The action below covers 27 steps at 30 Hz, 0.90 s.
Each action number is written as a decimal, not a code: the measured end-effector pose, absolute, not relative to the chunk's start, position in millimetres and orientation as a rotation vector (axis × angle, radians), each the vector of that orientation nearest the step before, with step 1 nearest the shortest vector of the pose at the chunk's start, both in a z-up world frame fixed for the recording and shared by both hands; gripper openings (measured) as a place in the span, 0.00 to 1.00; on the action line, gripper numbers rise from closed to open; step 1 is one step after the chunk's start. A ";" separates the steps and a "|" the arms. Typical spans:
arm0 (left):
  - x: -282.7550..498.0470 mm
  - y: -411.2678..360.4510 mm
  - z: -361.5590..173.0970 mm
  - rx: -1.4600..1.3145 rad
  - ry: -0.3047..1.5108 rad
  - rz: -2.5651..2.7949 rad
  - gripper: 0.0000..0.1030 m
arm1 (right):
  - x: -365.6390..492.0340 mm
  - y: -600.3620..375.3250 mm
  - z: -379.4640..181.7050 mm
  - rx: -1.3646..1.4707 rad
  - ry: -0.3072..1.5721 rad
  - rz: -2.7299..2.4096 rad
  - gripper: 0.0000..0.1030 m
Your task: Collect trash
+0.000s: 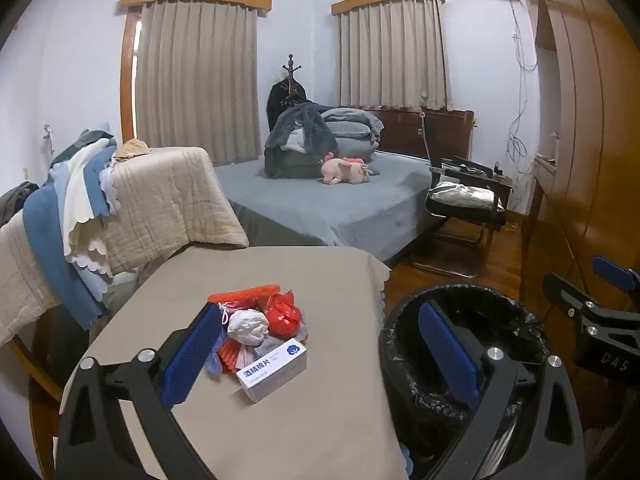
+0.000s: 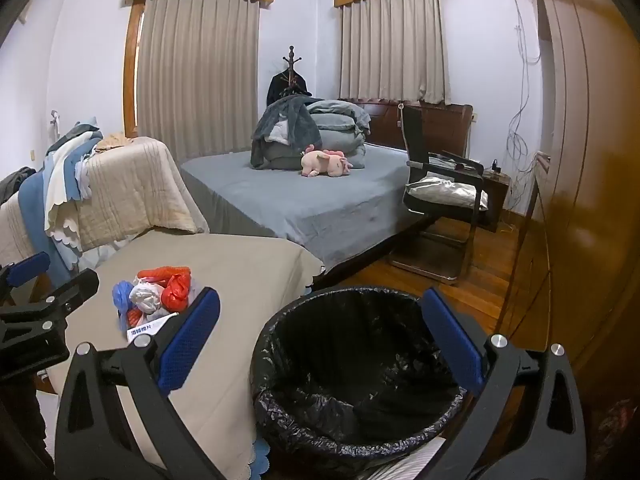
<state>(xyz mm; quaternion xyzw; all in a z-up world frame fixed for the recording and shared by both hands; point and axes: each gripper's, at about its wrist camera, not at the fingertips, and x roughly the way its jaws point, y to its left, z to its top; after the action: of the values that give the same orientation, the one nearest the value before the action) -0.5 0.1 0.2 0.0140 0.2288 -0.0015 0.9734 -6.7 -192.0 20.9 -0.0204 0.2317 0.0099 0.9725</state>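
A heap of trash [image 1: 256,320] [image 2: 154,298] lies on the beige-covered table [image 1: 312,416] [image 2: 236,276]: red and white crumpled bags, a blue scrap, orange netting. A white box with blue print [image 1: 274,368] [image 2: 146,329] rests at the heap's near side. A bin lined with a black bag [image 1: 464,360] [image 2: 352,364] stands on the floor right of the table. My left gripper [image 1: 320,348] hovers open and empty above the table's near right part, the heap by its left finger. My right gripper [image 2: 320,340] hangs open and empty over the bin.
A chair draped with a beige quilt and blue cloths [image 1: 120,208] [image 2: 100,192] stands left of the table. Behind is a bed [image 1: 332,196] [image 2: 304,196] with folded bedding and a pink plush toy. A black chair [image 1: 464,208] [image 2: 440,204] and wooden wardrobe [image 2: 580,160] are at right.
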 end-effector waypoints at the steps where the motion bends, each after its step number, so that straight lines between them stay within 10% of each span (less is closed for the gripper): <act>1: -0.5 0.0 0.1 0.028 0.462 -0.002 0.94 | -6.5 -191.9 20.8 -0.042 0.467 0.021 0.95; 27: -0.7 9.2 0.1 0.013 0.466 0.001 0.94 | -4.9 -189.7 18.3 -0.038 0.471 0.020 0.95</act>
<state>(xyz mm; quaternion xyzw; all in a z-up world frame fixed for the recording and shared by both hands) -0.7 9.2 0.1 0.0065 0.2307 0.0003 0.9730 -4.9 -189.7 18.3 -0.0190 0.2335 0.0098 0.9721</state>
